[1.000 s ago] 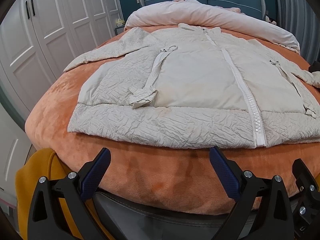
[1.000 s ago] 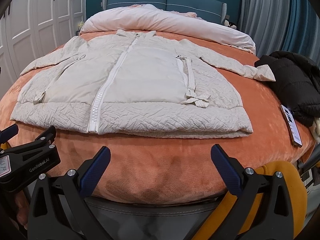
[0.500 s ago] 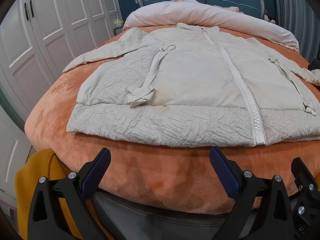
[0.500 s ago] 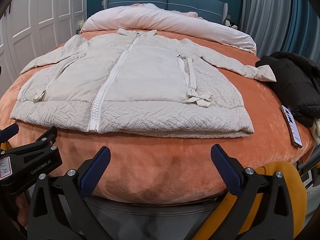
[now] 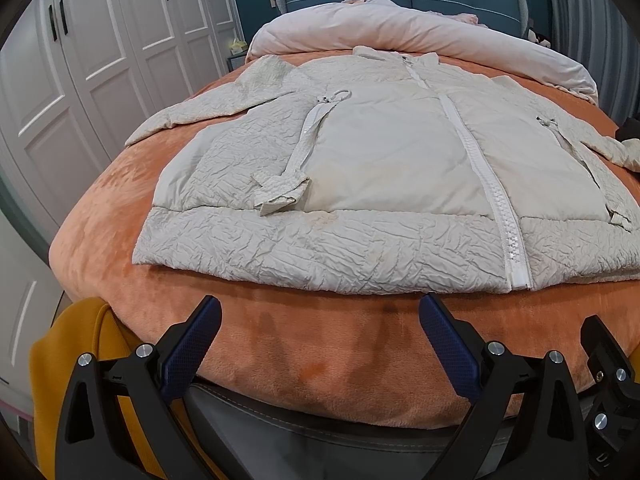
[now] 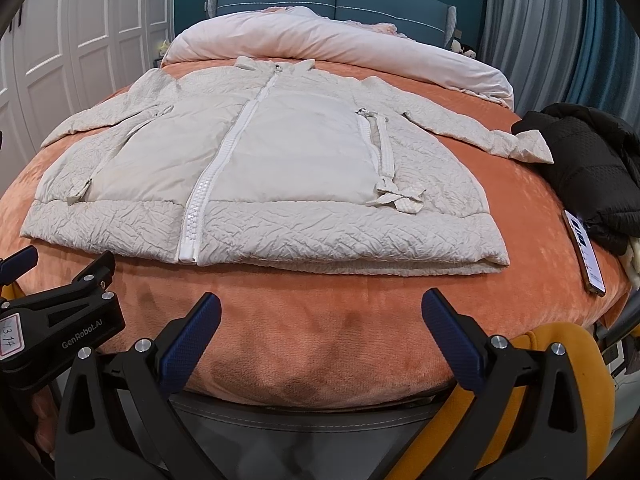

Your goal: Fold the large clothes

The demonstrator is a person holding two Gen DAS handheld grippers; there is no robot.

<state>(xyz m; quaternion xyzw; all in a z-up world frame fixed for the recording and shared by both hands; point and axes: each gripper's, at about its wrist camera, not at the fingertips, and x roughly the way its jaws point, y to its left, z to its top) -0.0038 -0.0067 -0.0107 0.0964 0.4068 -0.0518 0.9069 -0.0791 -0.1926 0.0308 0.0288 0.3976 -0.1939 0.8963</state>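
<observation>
A large cream padded jacket [image 5: 384, 168] [image 6: 280, 160] lies flat on the orange bed cover, zipped up, collar toward the headboard, both sleeves spread out to the sides. Its hem runs along the near part of the bed. My left gripper [image 5: 320, 320] hovers open at the bed's foot, just short of the hem's left half. My right gripper [image 6: 320, 318] is also open, below the hem's right half, with nothing between its blue-padded fingers. The left gripper's body [image 6: 60, 316] shows at the left edge of the right wrist view.
A black jacket [image 6: 588, 168] lies heaped on the bed's right side, touching the cream sleeve's cuff. A phone [image 6: 585, 250] lies at the right edge. A pink duvet [image 6: 332, 46] is rolled by the headboard. White wardrobes [image 5: 92, 52] stand left. Yellow cloth [image 6: 560, 364] hangs below.
Both grippers have edged slightly forward toward the jacket's hem. The jacket has not moved and both grippers stay open.
</observation>
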